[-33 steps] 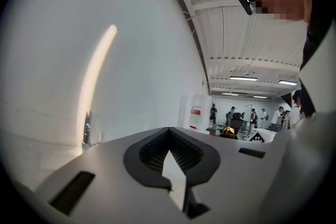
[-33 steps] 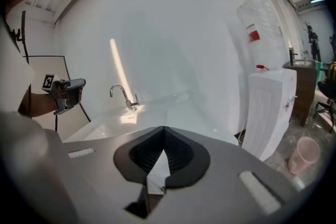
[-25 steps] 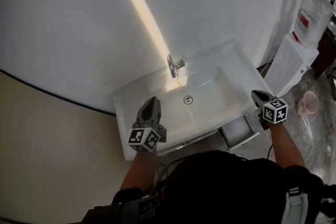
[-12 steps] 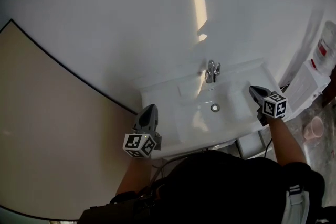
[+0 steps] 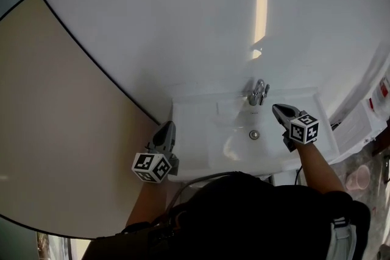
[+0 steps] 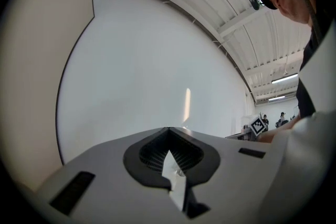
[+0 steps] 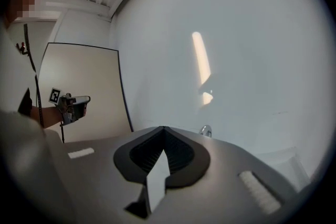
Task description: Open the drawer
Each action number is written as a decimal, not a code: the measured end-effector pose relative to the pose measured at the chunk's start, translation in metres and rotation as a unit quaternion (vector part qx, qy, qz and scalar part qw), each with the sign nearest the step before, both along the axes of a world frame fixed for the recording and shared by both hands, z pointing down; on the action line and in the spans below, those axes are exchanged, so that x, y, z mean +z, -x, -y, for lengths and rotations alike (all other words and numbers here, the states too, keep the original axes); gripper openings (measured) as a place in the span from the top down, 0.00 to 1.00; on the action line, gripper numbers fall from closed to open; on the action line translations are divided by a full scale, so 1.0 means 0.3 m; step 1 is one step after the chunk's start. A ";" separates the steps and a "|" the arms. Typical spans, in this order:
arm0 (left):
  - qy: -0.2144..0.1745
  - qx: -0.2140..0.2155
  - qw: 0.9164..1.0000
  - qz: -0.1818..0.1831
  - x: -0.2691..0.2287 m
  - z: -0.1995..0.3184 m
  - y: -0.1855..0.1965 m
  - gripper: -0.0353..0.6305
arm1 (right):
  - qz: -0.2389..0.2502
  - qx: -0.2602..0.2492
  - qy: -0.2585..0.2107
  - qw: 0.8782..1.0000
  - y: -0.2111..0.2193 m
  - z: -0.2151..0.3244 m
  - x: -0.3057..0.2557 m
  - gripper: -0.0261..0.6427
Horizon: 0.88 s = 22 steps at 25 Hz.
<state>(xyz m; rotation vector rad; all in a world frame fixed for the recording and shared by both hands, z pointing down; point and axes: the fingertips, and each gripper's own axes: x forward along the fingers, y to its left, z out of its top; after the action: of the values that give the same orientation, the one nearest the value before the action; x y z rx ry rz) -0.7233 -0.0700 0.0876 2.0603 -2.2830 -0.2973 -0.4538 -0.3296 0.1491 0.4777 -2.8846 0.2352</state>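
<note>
Far left, a matte beige panel meets the smooth, glossy white wall along a thin, dark curved line.

I see the left gripper held out level on a bare forearm. It points at the wall, just off the left edge of the sink. Its body is grey, with a black-and-white marker cube at the rear. In the left gripper view its fingers meet at the tips; the dark pads are ribbed and nothing sits between them.

Centre: the sink is white, rectangular and glossy. It has a rounded basin, a metal drain and a chrome faucet on the back rim. A pale upright streak of light lies on the wall above the faucet.

I see the right gripper over the right part of the basin, tipped slightly down, near the faucet but apart from it. Its fingers are closed tip to tip and empty.

The drawer shows only as a white sliver under the sink's front rim, just left of the right forearm. I cannot tell how far out it stands.

Far right, a white unit carries a red label whose print is too small to read.
</note>
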 end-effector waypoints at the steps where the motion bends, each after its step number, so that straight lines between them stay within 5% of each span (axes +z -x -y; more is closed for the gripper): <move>1: -0.005 -0.004 1.000 -0.010 0.005 -0.002 -0.018 0.94 | 0.000 -0.012 -0.002 1.000 0.003 -0.001 -0.003 0.96; 12: 0.001 0.011 1.000 -0.022 0.042 0.076 -0.091 0.94 | -0.010 -0.031 -0.014 0.999 0.056 0.077 0.027 0.96; 22: 0.000 0.010 1.000 -0.029 0.037 0.112 -0.028 0.94 | -0.035 -0.041 -0.031 0.998 0.083 0.107 0.028 0.96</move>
<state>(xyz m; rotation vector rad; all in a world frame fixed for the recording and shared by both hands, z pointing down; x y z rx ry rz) -0.7148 -0.1037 0.0987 2.0462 -2.2279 -0.3508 -0.4788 -0.3618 0.1574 0.3700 -2.8429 0.1136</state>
